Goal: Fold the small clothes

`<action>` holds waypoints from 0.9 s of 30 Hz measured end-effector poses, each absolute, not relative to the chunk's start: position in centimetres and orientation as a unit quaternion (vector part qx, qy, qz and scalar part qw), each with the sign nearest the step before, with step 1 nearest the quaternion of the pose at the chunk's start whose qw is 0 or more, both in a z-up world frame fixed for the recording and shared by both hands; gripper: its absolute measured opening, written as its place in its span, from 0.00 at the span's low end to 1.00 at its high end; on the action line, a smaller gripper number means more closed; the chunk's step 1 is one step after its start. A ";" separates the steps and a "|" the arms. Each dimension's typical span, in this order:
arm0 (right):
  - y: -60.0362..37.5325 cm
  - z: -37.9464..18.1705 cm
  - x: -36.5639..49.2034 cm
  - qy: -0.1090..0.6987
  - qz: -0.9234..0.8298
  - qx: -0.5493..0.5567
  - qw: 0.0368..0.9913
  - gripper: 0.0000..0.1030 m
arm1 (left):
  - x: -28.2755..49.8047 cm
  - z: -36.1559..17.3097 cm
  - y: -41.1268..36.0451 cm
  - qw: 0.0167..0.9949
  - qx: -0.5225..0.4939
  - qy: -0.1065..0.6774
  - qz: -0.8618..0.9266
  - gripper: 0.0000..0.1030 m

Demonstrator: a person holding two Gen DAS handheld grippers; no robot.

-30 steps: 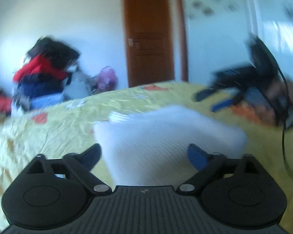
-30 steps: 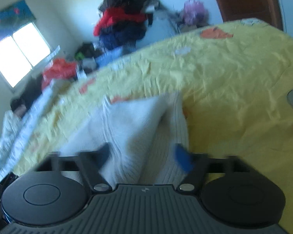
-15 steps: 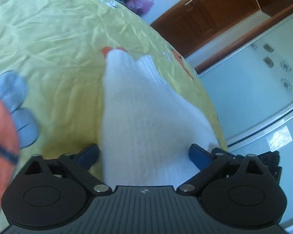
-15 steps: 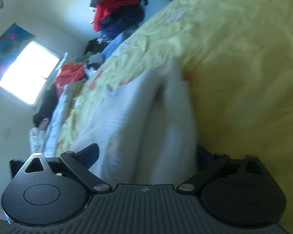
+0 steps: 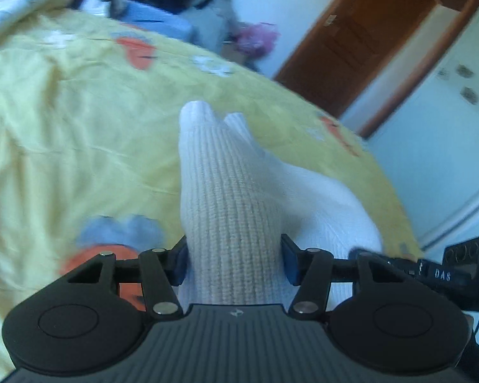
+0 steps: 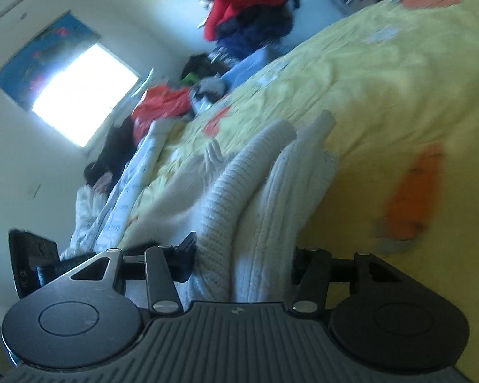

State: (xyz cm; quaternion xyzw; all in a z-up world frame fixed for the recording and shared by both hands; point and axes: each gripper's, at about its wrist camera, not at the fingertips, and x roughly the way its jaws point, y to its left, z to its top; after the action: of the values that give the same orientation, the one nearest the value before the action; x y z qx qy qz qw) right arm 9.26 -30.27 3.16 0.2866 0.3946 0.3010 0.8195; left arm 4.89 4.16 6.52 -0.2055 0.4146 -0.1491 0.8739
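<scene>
A small white ribbed knit garment [image 5: 233, 198] lies folded on the yellow bedsheet [image 5: 79, 121]. My left gripper [image 5: 233, 260] is shut on one end of it, the cloth bunched between its blue pads. In the right wrist view the same white knit garment [image 6: 255, 191] shows in thick folded layers, and my right gripper [image 6: 243, 263] is shut on its near edge. The right gripper's black body shows at the right edge of the left wrist view [image 5: 456, 274].
A pile of red, dark and blue clothes [image 6: 249, 16] stands beyond the bed's far edge. White patterned bedding [image 6: 121, 198] lies along the left side. A brown door [image 5: 351, 41] and a bright window [image 6: 83, 95] are in the room.
Both grippers have closed from wide open onto the white garment. Both views have tilted and the garment is now gathered into narrower, thicker folds.
</scene>
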 end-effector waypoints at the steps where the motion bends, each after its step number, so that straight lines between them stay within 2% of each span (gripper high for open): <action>1: -29.5 2.5 9.7 0.400 0.300 0.286 0.818 0.51 | 5.5 5.7 4.6 0.872 -0.199 0.423 -0.146 0.57; 3: -28.9 1.2 10.2 0.403 0.283 0.274 0.826 0.57 | 5.4 4.2 5.4 0.866 -0.208 0.434 -0.136 0.63; 5: -29.4 0.6 10.2 0.413 0.277 0.301 0.814 0.69 | 3.6 4.5 5.6 0.875 -0.208 0.414 -0.138 0.63; 8: -30.9 1.9 7.9 0.396 0.259 0.305 0.826 0.69 | 0.5 5.4 5.5 0.895 -0.185 0.381 -0.144 0.63; 13: -32.9 6.5 3.6 0.328 0.274 0.284 0.859 0.69 | -2.7 5.0 7.0 0.884 -0.219 0.377 -0.167 0.63; 17: -30.8 7.7 3.7 0.359 0.326 0.254 0.836 0.69 | -2.9 4.0 7.2 0.881 -0.236 0.376 -0.163 0.67; 19: -29.2 6.9 4.2 0.394 0.300 0.210 0.843 0.71 | -2.6 3.8 6.9 0.879 -0.237 0.380 -0.165 0.69; 21: -28.3 5.6 4.8 0.421 0.280 0.194 0.840 0.68 | -2.4 3.5 6.6 0.872 -0.243 0.389 -0.171 0.80; 24: -27.8 4.7 4.6 0.412 0.295 0.206 0.837 0.57 | -2.0 3.2 6.4 0.864 -0.256 0.400 -0.169 0.81; 25: -27.8 4.9 4.4 0.409 0.304 0.206 0.836 0.18 | -1.9 3.4 6.3 0.864 -0.252 0.402 -0.169 0.80; 27: -28.2 6.4 3.6 0.389 0.318 0.200 0.841 0.19 | -2.1 4.1 6.2 0.867 -0.240 0.402 -0.173 0.69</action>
State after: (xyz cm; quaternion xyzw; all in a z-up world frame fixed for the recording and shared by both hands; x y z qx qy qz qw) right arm 3.58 -28.17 6.43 0.2004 0.3893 0.3183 0.8408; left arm -2.12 6.19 4.10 -0.2402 0.4015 -0.1730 0.8667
